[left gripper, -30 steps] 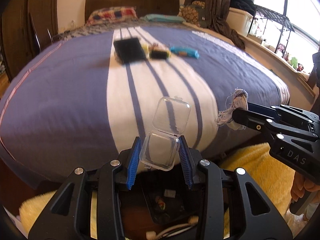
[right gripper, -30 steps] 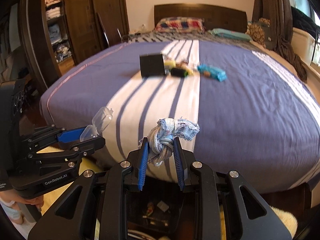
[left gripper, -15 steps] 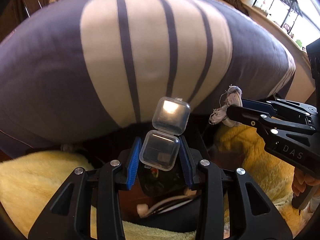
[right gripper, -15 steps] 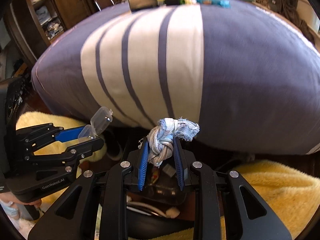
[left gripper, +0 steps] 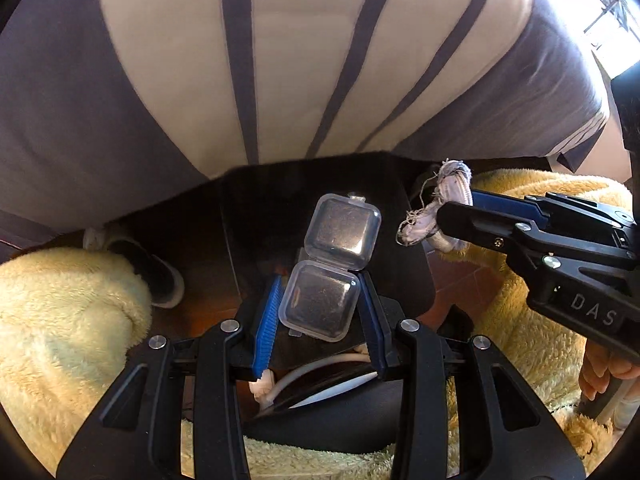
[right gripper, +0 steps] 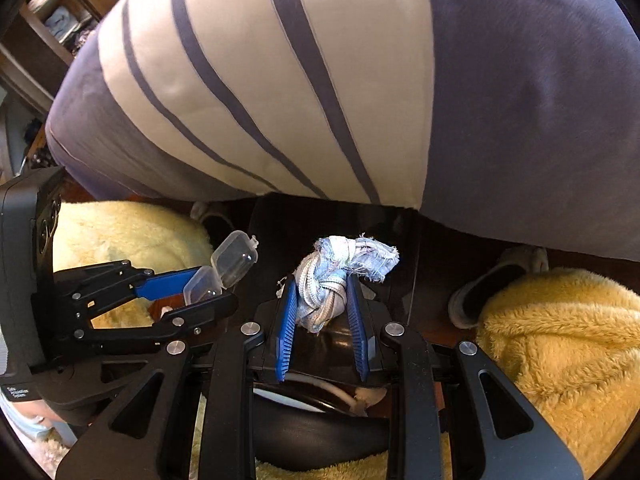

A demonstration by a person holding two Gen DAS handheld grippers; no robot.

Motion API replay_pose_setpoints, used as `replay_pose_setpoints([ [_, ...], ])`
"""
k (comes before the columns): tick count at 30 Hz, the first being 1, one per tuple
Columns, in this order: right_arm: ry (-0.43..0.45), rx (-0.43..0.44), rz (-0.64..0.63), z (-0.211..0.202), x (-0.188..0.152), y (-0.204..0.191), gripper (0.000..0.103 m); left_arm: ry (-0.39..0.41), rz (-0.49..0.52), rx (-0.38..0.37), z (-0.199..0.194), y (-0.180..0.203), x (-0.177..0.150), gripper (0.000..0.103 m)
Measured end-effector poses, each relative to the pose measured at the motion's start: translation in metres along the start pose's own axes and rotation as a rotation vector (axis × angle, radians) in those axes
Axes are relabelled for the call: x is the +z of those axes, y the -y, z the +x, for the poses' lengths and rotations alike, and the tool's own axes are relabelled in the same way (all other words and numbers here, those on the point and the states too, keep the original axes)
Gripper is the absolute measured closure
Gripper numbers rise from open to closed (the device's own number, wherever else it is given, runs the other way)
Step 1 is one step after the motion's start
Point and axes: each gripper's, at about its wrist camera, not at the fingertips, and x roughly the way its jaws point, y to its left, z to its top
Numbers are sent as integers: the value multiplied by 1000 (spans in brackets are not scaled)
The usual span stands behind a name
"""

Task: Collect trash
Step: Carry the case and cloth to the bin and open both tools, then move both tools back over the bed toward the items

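Observation:
My left gripper is shut on a small clear plastic hinged box whose lid stands open. It also shows in the right wrist view. My right gripper is shut on a knotted scrap of pale blue-grey cloth, also seen in the left wrist view. Both grippers point down over a dark bin with white cable and scraps inside, on the floor at the foot of the bed.
The bed's purple and white striped cover hangs just ahead. Yellow fluffy rugs lie on both sides of the bin. Grey slippers sit by the bed edge. A wardrobe stands far left.
Both grippers have tilted further down and lowered toward the bin, each still holding its item. The bed top and the items on it have left the view.

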Motion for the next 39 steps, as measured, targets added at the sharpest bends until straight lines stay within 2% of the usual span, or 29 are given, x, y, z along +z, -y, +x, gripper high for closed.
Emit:
replay_pose_setpoints([
  [6,-26,-4,12,12,13,2,74,-29,-5,-2,8,4,-6,67],
  [8,-26,-2,23,13,14,5,67,-34,-11,3,9,2,-6,60],
  [10,-19,3,37,11,13,9,51,-33,-15,5,9,1,-5,58],
  [13,3,-5,51,4,15,13,50,-23,-14,20,7,0,-5,54],
  [15,31,-10,63,-5,16,16,48,-6,-11,34,0,1,-5,44],
  [17,61,-20,69,-13,17,18,40,13,-8,49,-6,0,-4,34],
  [19,107,-43,77,-28,17,20,26,51,1,83,-20,2,-1,25],
  [21,154,-74,83,-43,18,23,16,99,5,107,-37,2,2,14],
  [22,181,-92,83,-53,19,24,11,126,3,111,-47,2,4,12],
  [25,257,-130,79,-80,24,29,7,211,-1,126,-81,2,9,8],
  [31,397,-170,72,-131,37,34,4,376,23,186,-143,6,29,8],
  [35,440,-195,58,-147,56,33,4,438,30,218,-165,1,48,8],
  [39,470,-217,47,-155,82,34,4,468,24,237,-176,-5,70,8],
])
